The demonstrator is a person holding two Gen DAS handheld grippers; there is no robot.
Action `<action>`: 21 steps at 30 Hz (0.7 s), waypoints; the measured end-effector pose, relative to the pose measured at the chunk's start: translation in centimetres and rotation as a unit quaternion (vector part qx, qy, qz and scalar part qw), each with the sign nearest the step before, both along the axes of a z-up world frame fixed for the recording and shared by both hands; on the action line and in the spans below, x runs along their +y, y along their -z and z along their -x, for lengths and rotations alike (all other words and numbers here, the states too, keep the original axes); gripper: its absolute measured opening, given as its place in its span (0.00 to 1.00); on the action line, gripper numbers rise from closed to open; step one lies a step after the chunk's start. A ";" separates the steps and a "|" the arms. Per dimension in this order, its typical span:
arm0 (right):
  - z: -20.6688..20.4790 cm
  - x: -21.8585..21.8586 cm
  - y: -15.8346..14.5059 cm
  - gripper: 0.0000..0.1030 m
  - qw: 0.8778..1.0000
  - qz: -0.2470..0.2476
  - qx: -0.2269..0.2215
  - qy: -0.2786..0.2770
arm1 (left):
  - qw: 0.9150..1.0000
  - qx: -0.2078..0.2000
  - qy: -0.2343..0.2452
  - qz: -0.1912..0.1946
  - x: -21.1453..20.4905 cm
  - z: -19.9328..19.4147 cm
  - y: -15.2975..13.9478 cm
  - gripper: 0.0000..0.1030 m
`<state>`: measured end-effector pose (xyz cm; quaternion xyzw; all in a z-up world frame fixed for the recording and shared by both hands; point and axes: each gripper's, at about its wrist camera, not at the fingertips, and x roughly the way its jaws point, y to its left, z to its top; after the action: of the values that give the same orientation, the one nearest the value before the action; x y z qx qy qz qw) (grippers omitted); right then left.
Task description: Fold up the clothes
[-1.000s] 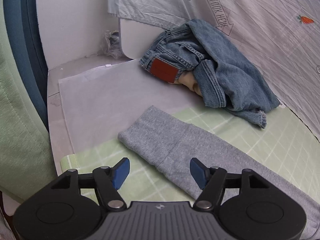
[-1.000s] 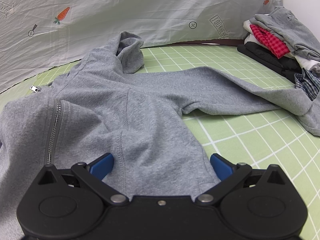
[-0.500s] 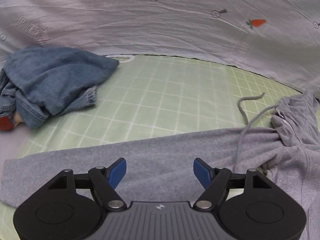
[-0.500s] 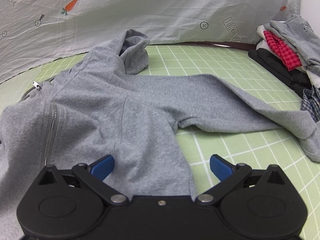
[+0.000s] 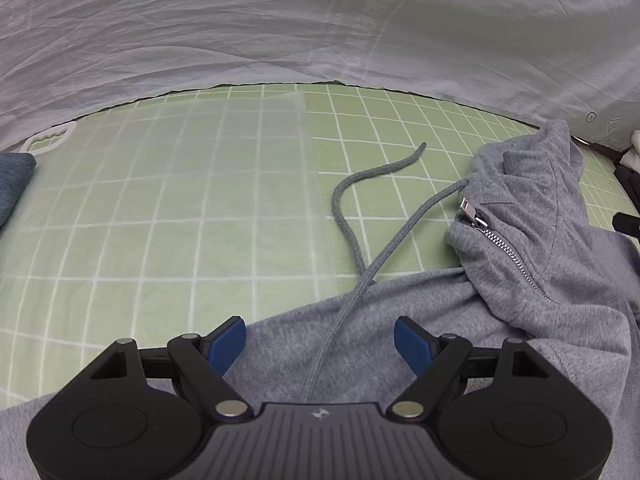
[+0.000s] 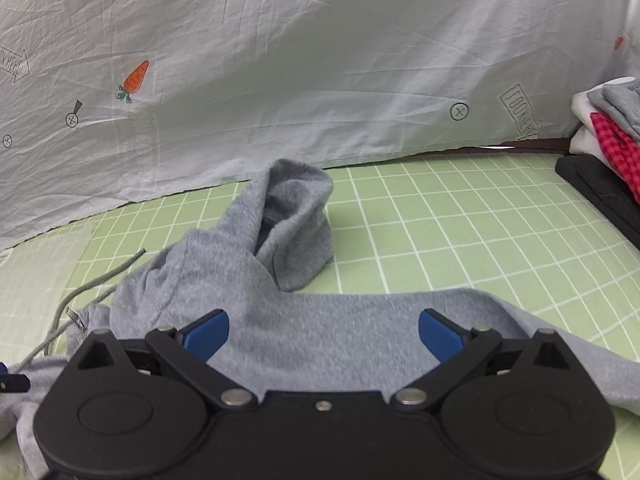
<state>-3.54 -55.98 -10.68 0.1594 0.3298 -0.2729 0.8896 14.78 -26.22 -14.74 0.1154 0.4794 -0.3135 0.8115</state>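
Grey fleece fills the lower part of the left wrist view: one hoodie (image 5: 540, 264) lies spread on the green gridded surface (image 5: 180, 208), its collar and single metal zipper pull (image 5: 472, 214) to the right. The left claw (image 5: 320, 342) tilts steeply down over the hoodie's sleeve, its two blue pads (image 5: 228, 340) apart and opening, pinching nothing; only fabric and one drawstring (image 5: 360, 208) lie beneath the gap. The drawstring loops left of the collar onto the surface. A translucent sheet (image 5: 180, 152) covers the surface farther left of the hoodie, and a printed white cloth (image 5: 320, 32) hangs behind it.

In the right wrist view, the right claw (image 6: 324, 332) points down at a gentler slant over the hoodie's other sleeve (image 6: 400, 320), two pads spread wide with nothing gripped. The hood (image 6: 296, 224) stands crumpled just beyond. One stack of folded clothes (image 6: 604, 140) sits well to the hoodie's right.
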 end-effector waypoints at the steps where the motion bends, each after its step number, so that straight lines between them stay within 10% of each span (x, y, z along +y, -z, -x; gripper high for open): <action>1: -0.9 -0.1 -0.1 0.96 1.000 -0.005 -0.008 -0.010 | 1.000 -0.002 0.008 -0.003 -0.4 0.0 0.1 0.80; 9: -7.7 1.5 0.1 0.50 0.992 0.005 -0.009 -0.123 | 0.996 -0.048 0.072 -0.033 -3.2 1.1 0.8 0.74; 12: -9.0 1.7 1.1 0.50 0.991 0.005 0.015 -0.135 | 0.995 -0.054 0.077 -0.024 -3.2 1.6 0.6 0.55; 15: -9.0 1.7 1.3 0.28 0.988 -0.003 0.019 -0.152 | 0.995 -0.046 0.089 -0.025 -3.5 1.9 0.2 0.12; 21: -6.5 1.2 -0.2 0.08 0.993 -0.008 -0.016 -0.116 | 0.991 -0.095 0.077 -0.045 -3.9 2.4 -1.3 0.06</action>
<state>2.98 -54.79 -10.52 0.1316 0.3341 -0.1625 0.9191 12.39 -30.15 -13.40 0.2173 0.4032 -0.3406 0.8211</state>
